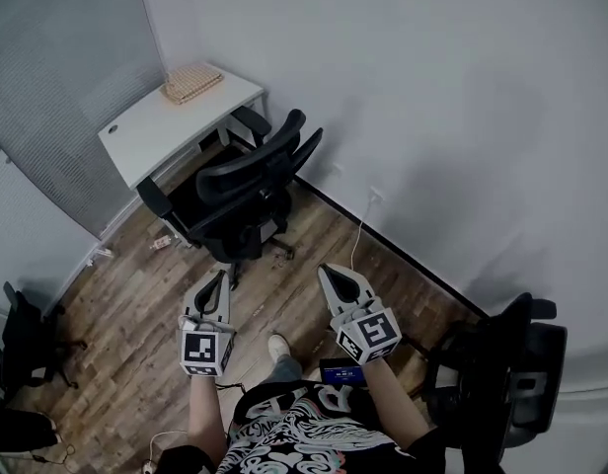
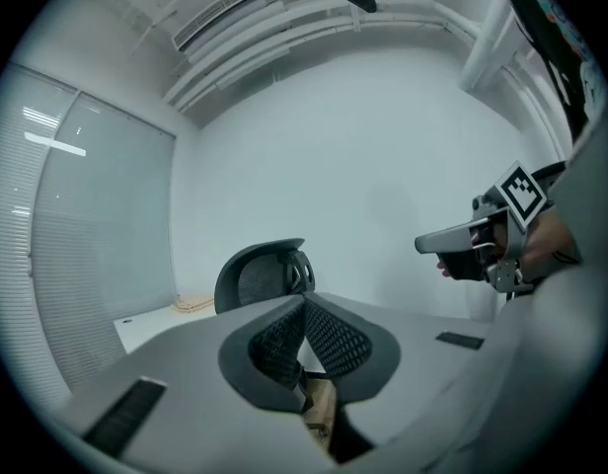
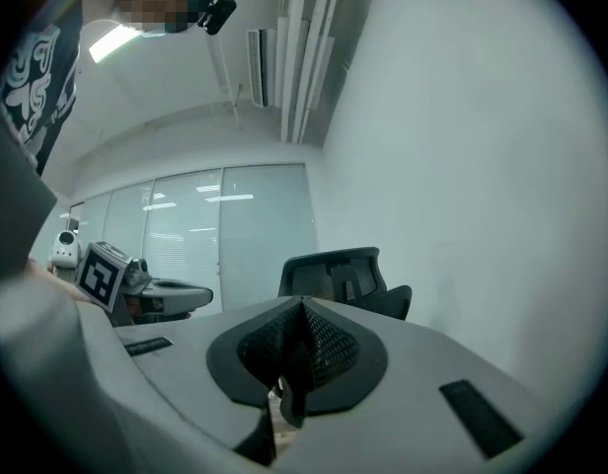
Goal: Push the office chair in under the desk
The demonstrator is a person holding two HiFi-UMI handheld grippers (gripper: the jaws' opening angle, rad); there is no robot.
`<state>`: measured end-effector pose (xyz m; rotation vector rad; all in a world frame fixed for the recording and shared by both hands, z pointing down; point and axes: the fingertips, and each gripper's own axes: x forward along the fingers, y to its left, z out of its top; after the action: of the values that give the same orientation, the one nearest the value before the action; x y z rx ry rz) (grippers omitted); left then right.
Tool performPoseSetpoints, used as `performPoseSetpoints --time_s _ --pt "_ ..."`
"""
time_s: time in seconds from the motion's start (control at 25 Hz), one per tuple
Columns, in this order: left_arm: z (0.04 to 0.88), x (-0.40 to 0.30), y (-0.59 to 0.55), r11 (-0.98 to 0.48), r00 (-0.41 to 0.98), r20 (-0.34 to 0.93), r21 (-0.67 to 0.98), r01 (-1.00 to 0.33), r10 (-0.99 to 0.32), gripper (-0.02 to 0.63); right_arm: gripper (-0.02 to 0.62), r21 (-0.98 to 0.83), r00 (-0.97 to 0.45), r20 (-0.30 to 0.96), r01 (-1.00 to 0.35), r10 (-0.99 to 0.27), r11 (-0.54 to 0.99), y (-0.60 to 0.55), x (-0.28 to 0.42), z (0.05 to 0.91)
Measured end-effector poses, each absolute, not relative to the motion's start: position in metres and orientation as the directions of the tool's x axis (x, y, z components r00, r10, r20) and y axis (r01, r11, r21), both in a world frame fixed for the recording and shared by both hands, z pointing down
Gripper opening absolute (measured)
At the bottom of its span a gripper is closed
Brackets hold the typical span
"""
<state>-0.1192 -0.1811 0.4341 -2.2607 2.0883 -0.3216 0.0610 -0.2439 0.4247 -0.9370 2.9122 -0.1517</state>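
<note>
Nearest, the person's left gripper [image 1: 221, 276] and right gripper [image 1: 329, 270], grey two-jaw tools bearing marker cubes, are held side by side above the brown wooden plank floor [image 1: 136, 294]. Each pair of jaws is pressed fully together, black mesh pads meeting, with nothing between them and touching nothing. Farther off, well apart from both tips, stands the black mesh-backed office chair [image 1: 247, 191], back toward the person, facing the white rectangular desk [image 1: 151, 126] at far left, its seat mostly outside the desk's edge.
</note>
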Motion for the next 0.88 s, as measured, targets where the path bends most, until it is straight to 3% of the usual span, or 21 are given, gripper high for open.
performPoseSetpoints --time_s 0.28,0.48,0.88 --pt "0.416 -0.096 -0.149 -0.078 0.067 0.099 -0.112 -0.991 -0.993 0.018 0.034 -0.003 -0.807 -0.016 -0.590 -0.590 0.807 -0.218 0.079 0.418" --pt "0.402 -0.106 -0.130 -0.084 0.086 0.047 0.045 -0.995 -0.995 0.018 0.034 -0.005 -0.806 -0.018 -0.592 -0.592 0.806 -0.207 0.080 0.411" --pt "0.394 -0.118 -0.126 -0.121 0.120 0.032 -0.037 -0.992 -0.992 0.018 0.032 -0.046 -0.755 -0.037 -0.653 -0.655 0.756 -0.192 0.068 0.404"
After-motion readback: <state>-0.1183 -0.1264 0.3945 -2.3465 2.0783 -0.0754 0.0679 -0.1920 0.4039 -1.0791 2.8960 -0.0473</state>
